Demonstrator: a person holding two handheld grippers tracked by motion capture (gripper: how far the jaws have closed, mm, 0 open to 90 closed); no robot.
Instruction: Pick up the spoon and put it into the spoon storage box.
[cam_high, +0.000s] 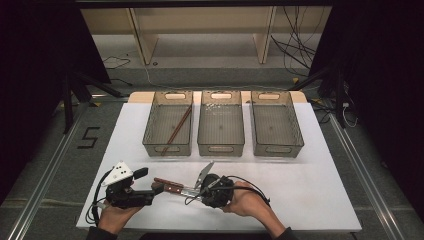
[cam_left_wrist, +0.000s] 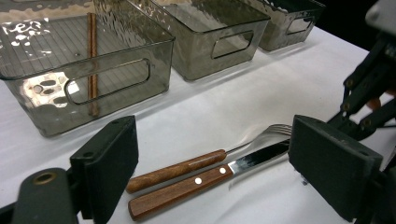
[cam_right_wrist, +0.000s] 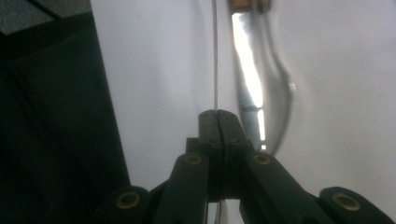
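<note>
A wooden-handled knife (cam_high: 167, 188) (cam_left_wrist: 180, 192) and a matching fork (cam_high: 167, 182) (cam_left_wrist: 175, 171) lie side by side on the white table near its front edge. My left gripper (cam_high: 149, 182) (cam_left_wrist: 212, 140) is open, its jaws standing wide on either side of the two handles without touching them. My right gripper (cam_high: 193, 191) (cam_right_wrist: 217, 116) lies rolled on its side and is shut on the knife's thin blade (cam_right_wrist: 215, 60), which I see edge-on. The shiny fork head (cam_right_wrist: 275, 88) lies just beside that blade, free of the jaws.
Three smoky clear bins stand in a row across the middle of the table: left (cam_high: 167, 148), middle (cam_high: 220, 148), right (cam_high: 277, 148). A brown chopstick pair (cam_high: 179, 125) (cam_left_wrist: 92, 60) lies in the left bin. Bare white tabletop (cam_high: 310, 185) stretches to the right.
</note>
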